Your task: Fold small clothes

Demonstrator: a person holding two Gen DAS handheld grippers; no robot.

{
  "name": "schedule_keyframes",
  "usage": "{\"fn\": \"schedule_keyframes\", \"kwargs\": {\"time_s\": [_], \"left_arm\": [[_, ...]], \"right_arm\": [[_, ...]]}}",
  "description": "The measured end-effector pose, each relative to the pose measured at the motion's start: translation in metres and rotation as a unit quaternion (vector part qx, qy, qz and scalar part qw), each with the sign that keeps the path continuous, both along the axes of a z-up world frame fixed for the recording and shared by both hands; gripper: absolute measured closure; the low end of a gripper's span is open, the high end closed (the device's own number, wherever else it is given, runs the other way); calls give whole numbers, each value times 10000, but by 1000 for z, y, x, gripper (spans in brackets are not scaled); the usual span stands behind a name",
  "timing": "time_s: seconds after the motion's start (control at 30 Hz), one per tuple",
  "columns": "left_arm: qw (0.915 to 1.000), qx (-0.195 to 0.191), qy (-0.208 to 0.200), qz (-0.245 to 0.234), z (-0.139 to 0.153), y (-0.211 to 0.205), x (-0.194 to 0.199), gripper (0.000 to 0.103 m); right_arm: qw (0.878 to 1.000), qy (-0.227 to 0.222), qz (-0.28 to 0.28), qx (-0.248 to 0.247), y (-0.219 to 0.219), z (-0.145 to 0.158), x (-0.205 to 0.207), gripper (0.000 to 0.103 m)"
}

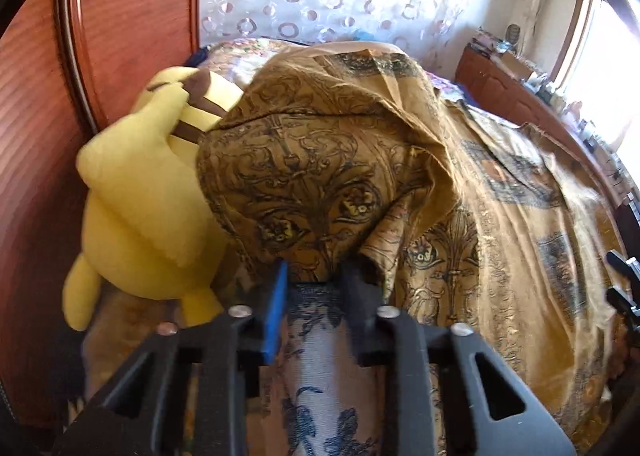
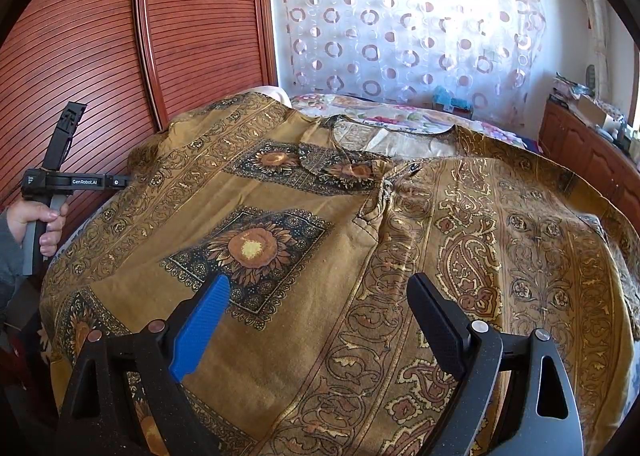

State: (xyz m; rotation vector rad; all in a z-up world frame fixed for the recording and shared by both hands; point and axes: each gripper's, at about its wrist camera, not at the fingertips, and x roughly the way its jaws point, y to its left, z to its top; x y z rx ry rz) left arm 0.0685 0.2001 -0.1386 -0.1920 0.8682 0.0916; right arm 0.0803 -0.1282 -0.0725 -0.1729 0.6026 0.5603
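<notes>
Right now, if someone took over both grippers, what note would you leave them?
Left gripper: jaws shut on a bunched edge of the garment, beside the yellow plush.
Right gripper: jaws open, empty, hovering over the garment's near part.
Garment: golden printed top spread across the bed, neckline at the far side, left edge raised into a fold.
Done: left edge gripped.
Left: carry that edge across, likely grip the other side with the right, finish the folds.

I see the yellow plush toy (image 1: pixel 140 192) crowding frame left against the wooden wardrobe (image 1: pixel 48 96); right stays open.
</notes>
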Motion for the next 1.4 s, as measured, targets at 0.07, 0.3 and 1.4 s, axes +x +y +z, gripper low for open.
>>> {"fn": "schedule_keyframes", "kwargs": {"time_s": [0.07,0.3,1.4], "left_arm": [[9999,166,1,5,4,-2,-4,93],[9970,421,-649,30,54,-11,-18,98],[9960,140,-785,-397,64,-66,-9,23]], "right_arm": [[10000,2,0,-1,0,0,0,12],[10000,1,-4,-2,1,0,0,12],[10000,36,-8,55,-2,-1,1,12]]}}
